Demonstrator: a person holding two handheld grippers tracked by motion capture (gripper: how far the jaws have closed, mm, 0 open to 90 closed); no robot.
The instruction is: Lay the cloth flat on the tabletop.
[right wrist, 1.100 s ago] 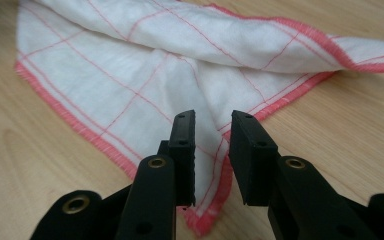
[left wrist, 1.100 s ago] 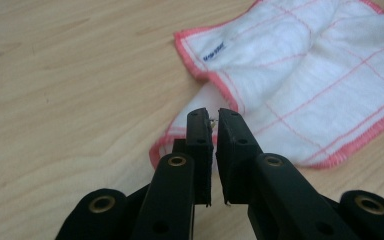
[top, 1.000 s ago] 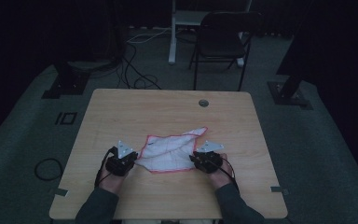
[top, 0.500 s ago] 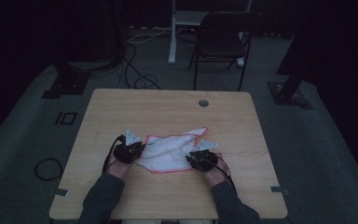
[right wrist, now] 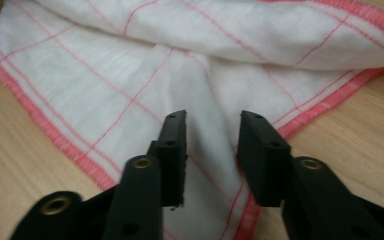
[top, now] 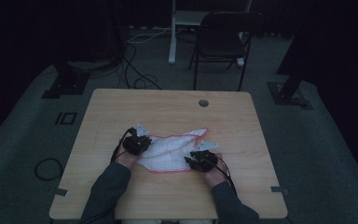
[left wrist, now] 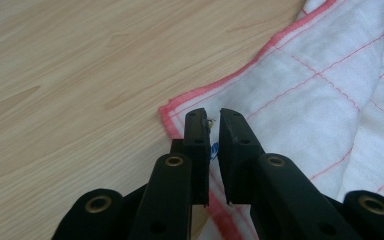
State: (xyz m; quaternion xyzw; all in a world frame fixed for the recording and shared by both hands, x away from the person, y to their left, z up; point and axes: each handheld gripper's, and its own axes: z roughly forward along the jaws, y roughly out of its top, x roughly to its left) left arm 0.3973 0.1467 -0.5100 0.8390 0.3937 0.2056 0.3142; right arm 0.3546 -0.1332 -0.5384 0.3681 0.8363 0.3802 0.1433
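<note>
Wooden table [top: 121, 112], black folding chair [top: 223, 39] beyond, cables [top: 135, 77] across grey floor [top: 23, 140].

Dim lab or recording studio: lone wooden tabletop [top: 168, 112] on grey carpet, dark surrounds, stand bases [top: 64, 84], loose floor cables [top: 135, 79], folding chair [top: 223, 44] behind.

Left claw [left wrist: 213, 116] nearly closed, right claw [right wrist: 212, 120] just opening

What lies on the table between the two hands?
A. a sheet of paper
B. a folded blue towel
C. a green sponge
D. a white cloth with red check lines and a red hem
D: the white cloth shows thin red lines and a red hem, and it lies rumpled on the wooden table.
</note>
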